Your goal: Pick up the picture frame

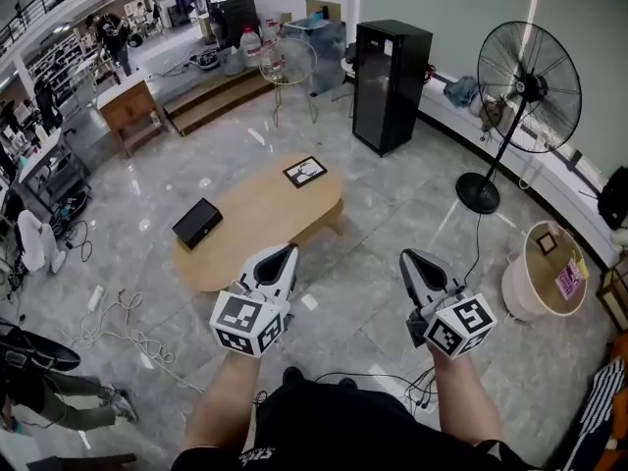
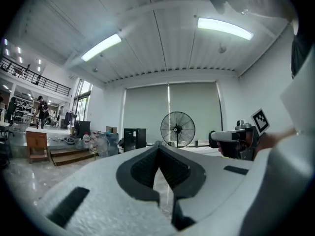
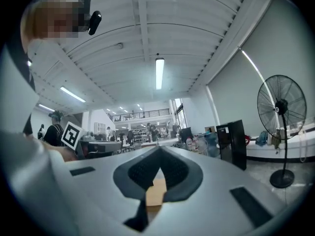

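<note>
The picture frame (image 1: 305, 172), black-edged with a white picture, lies flat near the far right end of an oval wooden table (image 1: 265, 214). Both grippers hang level in the air short of the table's near edge, well away from the frame. My left gripper (image 1: 287, 250) has its jaws closed tip to tip with nothing in them, as the left gripper view (image 2: 157, 144) confirms. My right gripper (image 1: 407, 257) looks the same, its tips meeting (image 3: 158, 148) and a strip of the wooden table (image 3: 156, 191) showing through the slot below them.
A black box (image 1: 197, 223) lies on the table's left part. A black cabinet (image 1: 391, 84) and a standing fan (image 1: 528, 86) stand beyond and to the right. A round white basket table (image 1: 549, 268) is at right. Cables (image 1: 128, 332) trail on the floor at left, near a person's legs (image 1: 59, 391).
</note>
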A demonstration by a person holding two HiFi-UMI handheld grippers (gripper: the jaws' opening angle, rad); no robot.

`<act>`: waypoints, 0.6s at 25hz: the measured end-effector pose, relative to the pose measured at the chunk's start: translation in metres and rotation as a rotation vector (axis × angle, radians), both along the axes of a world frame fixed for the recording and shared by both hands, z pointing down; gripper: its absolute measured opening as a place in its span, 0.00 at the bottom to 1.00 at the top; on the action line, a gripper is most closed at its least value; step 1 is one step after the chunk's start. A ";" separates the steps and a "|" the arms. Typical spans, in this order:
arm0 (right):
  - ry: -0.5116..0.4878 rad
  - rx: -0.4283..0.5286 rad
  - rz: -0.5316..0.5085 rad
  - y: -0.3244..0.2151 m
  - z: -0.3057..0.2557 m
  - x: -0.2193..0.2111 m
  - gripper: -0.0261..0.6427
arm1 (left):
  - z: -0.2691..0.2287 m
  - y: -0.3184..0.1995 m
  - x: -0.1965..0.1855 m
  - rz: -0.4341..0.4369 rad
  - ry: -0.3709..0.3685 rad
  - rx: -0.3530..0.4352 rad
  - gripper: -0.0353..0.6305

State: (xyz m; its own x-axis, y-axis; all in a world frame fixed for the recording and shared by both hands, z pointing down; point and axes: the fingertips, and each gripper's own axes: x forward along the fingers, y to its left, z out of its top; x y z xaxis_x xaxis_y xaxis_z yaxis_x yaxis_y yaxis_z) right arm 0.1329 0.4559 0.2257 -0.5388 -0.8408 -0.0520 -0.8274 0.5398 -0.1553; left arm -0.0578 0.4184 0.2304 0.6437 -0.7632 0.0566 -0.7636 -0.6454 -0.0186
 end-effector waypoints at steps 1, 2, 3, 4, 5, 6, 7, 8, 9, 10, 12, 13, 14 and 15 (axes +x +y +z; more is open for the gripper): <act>-0.004 -0.002 -0.002 0.004 0.001 0.005 0.05 | 0.000 0.004 0.004 0.002 0.003 0.004 0.07; -0.007 -0.006 -0.003 0.008 0.003 0.009 0.05 | 0.000 0.007 0.008 0.003 0.009 0.008 0.07; -0.009 -0.011 -0.003 0.011 0.005 0.013 0.05 | 0.000 0.010 0.012 0.003 0.013 0.010 0.07; -0.012 -0.018 -0.002 0.013 0.007 0.018 0.05 | 0.000 0.011 0.014 0.000 0.014 0.008 0.07; -0.015 -0.025 0.001 0.015 0.010 0.022 0.05 | 0.002 0.013 0.017 -0.004 0.011 0.002 0.07; -0.017 -0.030 0.004 0.016 0.012 0.026 0.05 | 0.005 0.013 0.019 -0.010 0.006 -0.009 0.07; -0.016 -0.034 0.007 0.016 0.015 0.030 0.05 | 0.009 0.013 0.020 -0.015 0.001 -0.020 0.07; -0.014 -0.035 0.009 0.016 0.017 0.033 0.05 | 0.013 0.012 0.021 -0.020 0.000 -0.031 0.07; -0.011 -0.036 0.009 0.015 0.019 0.035 0.05 | 0.016 0.010 0.022 -0.026 0.003 -0.040 0.07; -0.009 -0.038 0.008 0.013 0.020 0.036 0.05 | 0.019 0.008 0.022 -0.031 0.009 -0.047 0.07; -0.006 -0.045 0.006 0.007 0.022 0.038 0.05 | 0.022 0.001 0.021 -0.042 0.024 -0.056 0.07; -0.005 -0.050 0.004 0.004 0.022 0.037 0.05 | 0.023 -0.002 0.019 -0.046 0.029 -0.058 0.07; -0.004 -0.056 0.003 0.000 0.023 0.036 0.05 | 0.024 -0.006 0.016 -0.050 0.034 -0.060 0.07; -0.003 -0.062 0.000 -0.004 0.025 0.034 0.05 | 0.026 -0.010 0.013 -0.054 0.039 -0.061 0.07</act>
State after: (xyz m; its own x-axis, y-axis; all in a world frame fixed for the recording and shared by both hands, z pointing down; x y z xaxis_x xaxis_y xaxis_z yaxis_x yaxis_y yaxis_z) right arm 0.1670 0.4517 0.2503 -0.5385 -0.8426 -0.0010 -0.8270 0.5288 -0.1908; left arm -0.0443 0.4083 0.2560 0.6046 -0.7925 0.0798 -0.7965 -0.6026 0.0499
